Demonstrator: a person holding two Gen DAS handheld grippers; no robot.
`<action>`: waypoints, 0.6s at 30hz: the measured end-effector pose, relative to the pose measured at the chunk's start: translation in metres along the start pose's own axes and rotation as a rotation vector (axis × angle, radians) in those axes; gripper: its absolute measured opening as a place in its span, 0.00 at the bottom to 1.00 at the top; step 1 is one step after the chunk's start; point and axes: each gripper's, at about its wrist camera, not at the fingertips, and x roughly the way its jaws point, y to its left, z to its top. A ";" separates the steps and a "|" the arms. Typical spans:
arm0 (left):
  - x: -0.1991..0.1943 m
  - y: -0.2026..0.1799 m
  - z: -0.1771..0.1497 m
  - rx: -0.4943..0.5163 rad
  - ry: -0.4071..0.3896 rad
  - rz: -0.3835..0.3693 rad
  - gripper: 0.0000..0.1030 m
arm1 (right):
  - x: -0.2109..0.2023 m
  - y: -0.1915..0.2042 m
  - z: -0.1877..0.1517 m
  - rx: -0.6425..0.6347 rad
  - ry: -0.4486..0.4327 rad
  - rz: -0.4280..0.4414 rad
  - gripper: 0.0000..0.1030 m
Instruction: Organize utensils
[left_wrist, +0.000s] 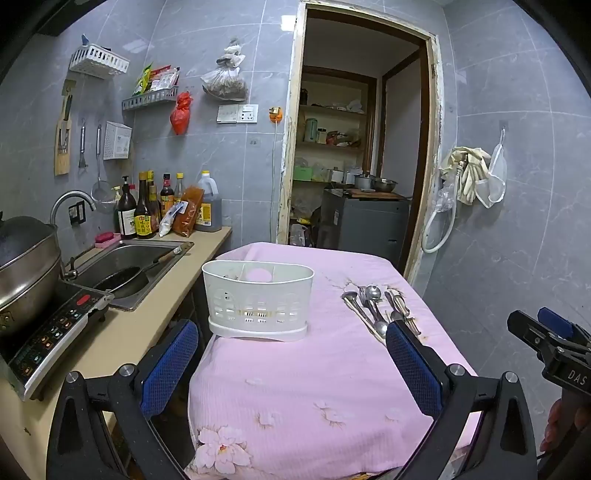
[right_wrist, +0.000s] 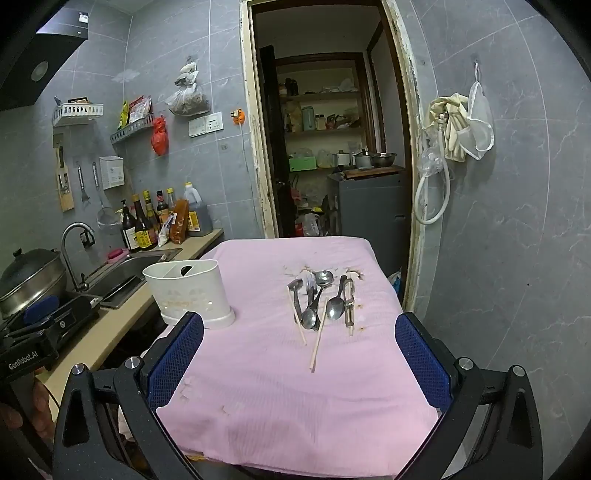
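Steel sink (left_wrist: 129, 266) as landmark: dark sauce bottles (left_wrist: 147, 210) and amber oil jug (left_wrist: 208, 205) behind it, lidded steel wok (left_wrist: 26, 258) to its left, open wooden doorway (left_wrist: 362, 147) far right.

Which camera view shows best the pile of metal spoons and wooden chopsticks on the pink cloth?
The right wrist view: the pile of metal spoons and wooden chopsticks lies whole and unobstructed there. In the left wrist view the pile sits off to the side, its near end hidden behind a blue finger pad.
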 end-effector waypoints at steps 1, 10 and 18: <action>0.000 0.000 0.000 0.000 0.000 0.000 0.99 | 0.000 0.000 0.000 0.000 -0.001 0.001 0.99; 0.000 0.000 0.000 0.000 -0.002 0.001 0.99 | -0.001 0.000 -0.001 0.001 -0.001 0.000 0.99; 0.000 0.000 0.000 0.001 -0.002 0.001 0.99 | -0.001 0.000 -0.001 0.002 0.000 0.001 0.99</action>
